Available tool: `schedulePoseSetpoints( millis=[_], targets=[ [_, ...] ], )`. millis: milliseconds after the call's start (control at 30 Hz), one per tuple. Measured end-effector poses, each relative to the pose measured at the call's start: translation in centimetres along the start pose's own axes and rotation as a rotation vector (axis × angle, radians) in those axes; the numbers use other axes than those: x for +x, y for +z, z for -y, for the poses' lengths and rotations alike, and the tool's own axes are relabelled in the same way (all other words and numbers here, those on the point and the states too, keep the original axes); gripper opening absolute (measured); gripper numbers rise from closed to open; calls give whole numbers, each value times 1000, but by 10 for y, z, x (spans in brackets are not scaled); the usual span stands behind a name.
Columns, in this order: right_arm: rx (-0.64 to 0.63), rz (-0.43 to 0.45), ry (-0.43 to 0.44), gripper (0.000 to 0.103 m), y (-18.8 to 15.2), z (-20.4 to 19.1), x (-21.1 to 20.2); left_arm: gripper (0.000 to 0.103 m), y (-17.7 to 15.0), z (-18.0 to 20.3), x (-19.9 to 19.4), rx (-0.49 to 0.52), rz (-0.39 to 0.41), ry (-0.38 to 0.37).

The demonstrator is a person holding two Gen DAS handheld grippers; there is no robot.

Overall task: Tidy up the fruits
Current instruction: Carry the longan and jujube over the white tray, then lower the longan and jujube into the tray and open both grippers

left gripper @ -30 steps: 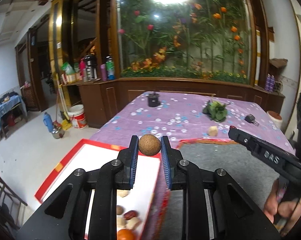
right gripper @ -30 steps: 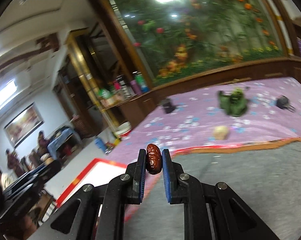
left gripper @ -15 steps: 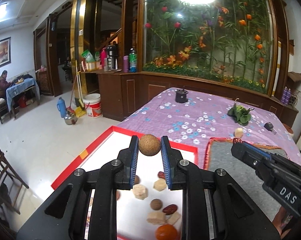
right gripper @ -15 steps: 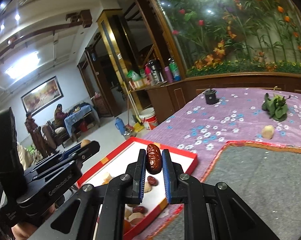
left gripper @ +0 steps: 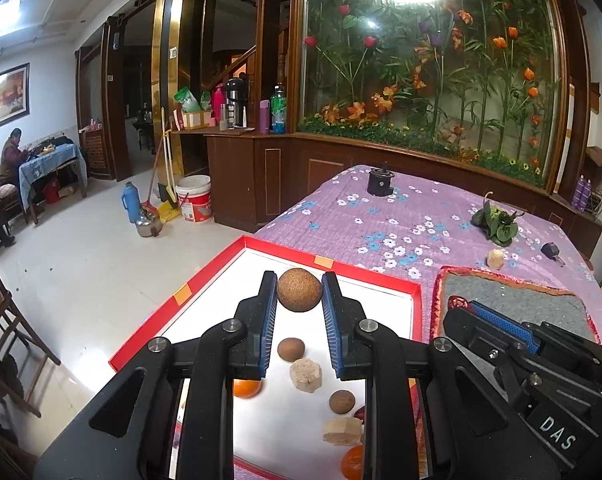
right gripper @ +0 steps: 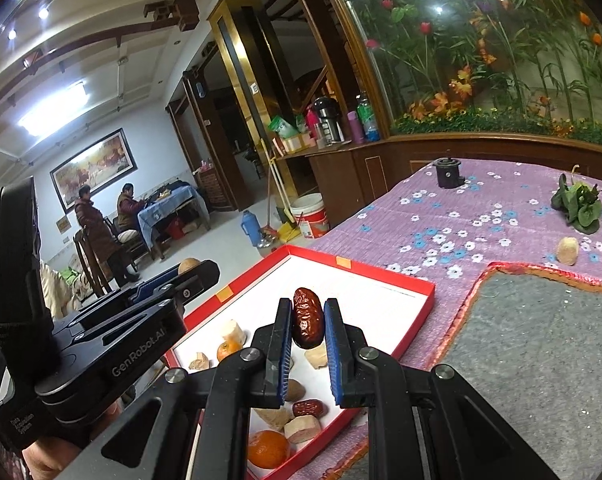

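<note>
Both grippers loaded, hanging over the red-rimmed tray.

Left wrist view: left gripper (left gripper: 299, 300) clamped on a round brown rough-skinned fruit (left gripper: 299, 290), held above the white floor of the shallow red-rimmed tray (left gripper: 333, 266); open floor lies straight below and ahead, loose fruits nearer the camera. Right gripper (left gripper: 467, 310) enters at the right, over the grey mat (left gripper: 517, 300).
Right wrist view: right gripper (right gripper: 308, 322) clamped on a wrinkled dark-red date (right gripper: 308, 322), long axis upright between the pads, above the tray's near right part. Both seem equally ready to release.
</note>
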State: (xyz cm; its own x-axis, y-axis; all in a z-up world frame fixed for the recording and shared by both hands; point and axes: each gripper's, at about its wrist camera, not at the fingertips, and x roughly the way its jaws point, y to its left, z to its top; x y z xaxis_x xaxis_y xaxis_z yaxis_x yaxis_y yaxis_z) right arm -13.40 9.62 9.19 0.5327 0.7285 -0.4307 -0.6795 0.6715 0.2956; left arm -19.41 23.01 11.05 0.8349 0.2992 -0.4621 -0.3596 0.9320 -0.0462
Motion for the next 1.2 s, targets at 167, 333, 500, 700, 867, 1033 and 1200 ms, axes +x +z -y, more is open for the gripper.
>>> schedulePoseSetpoints(
  millis=[167,333,500,700,867,1033,1200],
  targets=[
    [-10,-36,1,15,-6,-5,14,22,-1,-2,7,1,-16,6],
    [-5,-72,1,15,-15,-5,28,22,-8,-5,15,9,-36,19],
    [1,-114,-15,15,-21,1,45,22,-18,-9,32,18,-75,47],
    [49,-203,-38,15,-32,16,77,22,-28,-17,57,22,-128,96],
    [52,-237,-52,15,-33,20,99,22,-33,-22,73,26,-163,112],
    [90,-274,-69,15,-30,29,113,22,-36,-23,91,30,-229,104],
    [163,-265,-64,15,-23,44,102,53,-32,-18,86,46,-223,95]
  ],
)
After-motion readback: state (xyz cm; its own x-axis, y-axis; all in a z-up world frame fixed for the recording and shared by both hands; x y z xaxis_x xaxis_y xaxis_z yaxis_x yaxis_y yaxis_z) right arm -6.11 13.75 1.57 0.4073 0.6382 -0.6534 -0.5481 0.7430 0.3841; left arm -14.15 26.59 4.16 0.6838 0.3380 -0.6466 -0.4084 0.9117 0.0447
